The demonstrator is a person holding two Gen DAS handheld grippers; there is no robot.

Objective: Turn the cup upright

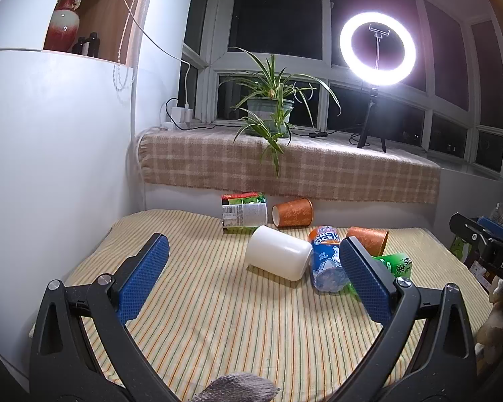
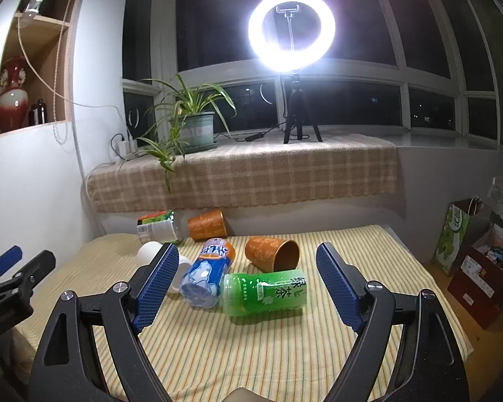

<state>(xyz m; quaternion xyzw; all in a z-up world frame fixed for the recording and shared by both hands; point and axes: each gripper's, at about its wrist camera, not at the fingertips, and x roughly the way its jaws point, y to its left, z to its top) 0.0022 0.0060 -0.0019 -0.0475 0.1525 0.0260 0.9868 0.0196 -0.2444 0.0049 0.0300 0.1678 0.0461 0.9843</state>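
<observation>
Several cups lie on their sides on the striped cloth [image 1: 218,318]. A white cup [image 1: 278,257] lies just ahead of my open left gripper [image 1: 253,251]; it is partly hidden behind my right finger in the right wrist view [image 2: 151,251]. A blue Arctic Ocean cup [image 2: 206,273] and a green tea cup [image 2: 266,293] lie ahead of my open right gripper [image 2: 248,259]. One orange cup [image 2: 273,254] lies behind them, mouth towards me. Another orange cup [image 2: 207,225] and a green-labelled clear cup [image 2: 157,226] lie by the back wall. Both grippers are empty.
A plaid-covered sill [image 2: 244,174] holds a potted plant [image 2: 198,130] and a bright ring light [image 2: 291,26]. A white wall [image 1: 50,167] stands at the left. Bags and boxes [image 2: 476,261] sit off the table's right edge. The other gripper [image 1: 486,244] shows at the right.
</observation>
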